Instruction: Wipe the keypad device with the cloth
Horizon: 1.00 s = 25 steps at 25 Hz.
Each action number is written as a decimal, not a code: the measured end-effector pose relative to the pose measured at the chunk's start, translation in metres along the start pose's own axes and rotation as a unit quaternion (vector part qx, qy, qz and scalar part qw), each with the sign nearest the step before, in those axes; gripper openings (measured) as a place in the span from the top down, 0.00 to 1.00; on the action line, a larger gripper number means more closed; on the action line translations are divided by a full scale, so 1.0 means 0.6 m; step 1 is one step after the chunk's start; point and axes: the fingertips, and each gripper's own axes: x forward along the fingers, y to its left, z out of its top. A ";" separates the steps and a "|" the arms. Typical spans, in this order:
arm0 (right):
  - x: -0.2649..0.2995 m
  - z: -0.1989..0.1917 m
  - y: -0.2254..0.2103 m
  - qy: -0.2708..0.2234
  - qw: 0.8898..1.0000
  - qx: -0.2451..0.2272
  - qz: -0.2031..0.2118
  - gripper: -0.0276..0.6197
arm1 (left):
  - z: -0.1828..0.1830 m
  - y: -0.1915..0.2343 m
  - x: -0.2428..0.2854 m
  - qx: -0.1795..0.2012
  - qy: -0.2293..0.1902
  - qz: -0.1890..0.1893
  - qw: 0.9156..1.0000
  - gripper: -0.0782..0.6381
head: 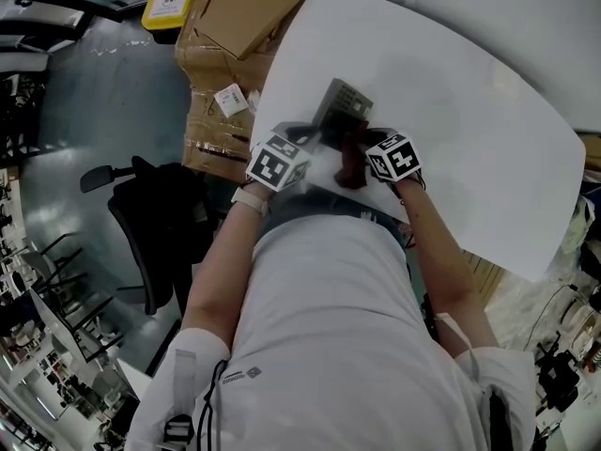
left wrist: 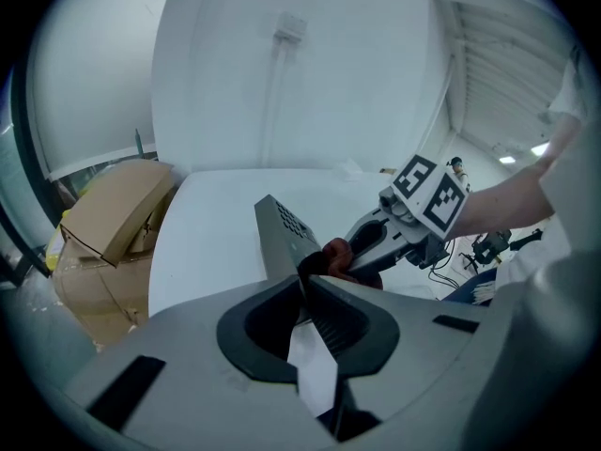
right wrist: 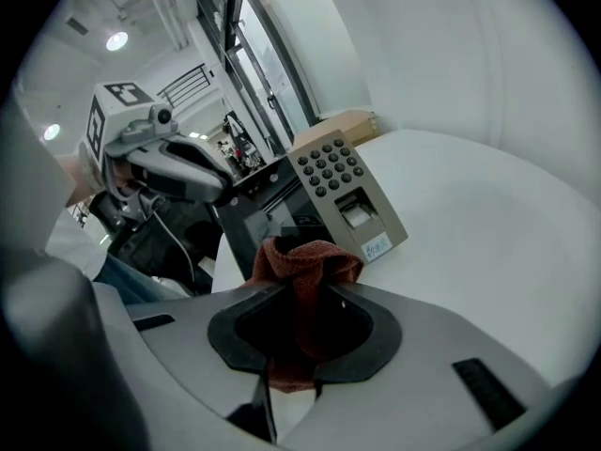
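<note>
Pinching an edge of the keypad device (left wrist: 280,228) in closed jaws, the left gripper (left wrist: 305,282) apparently steadies it so the right gripper (right wrist: 305,291), clamped on the cloth (right wrist: 310,256), can wipe

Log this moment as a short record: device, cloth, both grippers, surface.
device: grey keypad device, tilted, keys facing the right gripper view
cloth: reddish-brown cloth, bunched, by the device's lower end; contact unclear
left gripper: shut on the keypad device's edge
right gripper: shut on the cloth
surface: white table
nearby: cardboard boxes beside the table
</note>
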 end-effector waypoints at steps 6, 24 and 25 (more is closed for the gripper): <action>-0.028 0.108 -0.004 -0.066 0.997 -0.028 -0.008 0.83 | -0.003 0.004 -0.002 -0.003 0.000 0.001 1.000 0.87; -0.026 0.235 0.000 -0.127 0.985 -0.105 -0.050 0.83 | -0.001 0.002 -0.007 -0.012 -0.001 -0.006 1.000 0.87; -0.026 0.234 -0.001 -0.130 0.985 -0.101 -0.051 0.83 | -0.001 0.002 -0.006 -0.012 -0.003 -0.007 1.000 0.87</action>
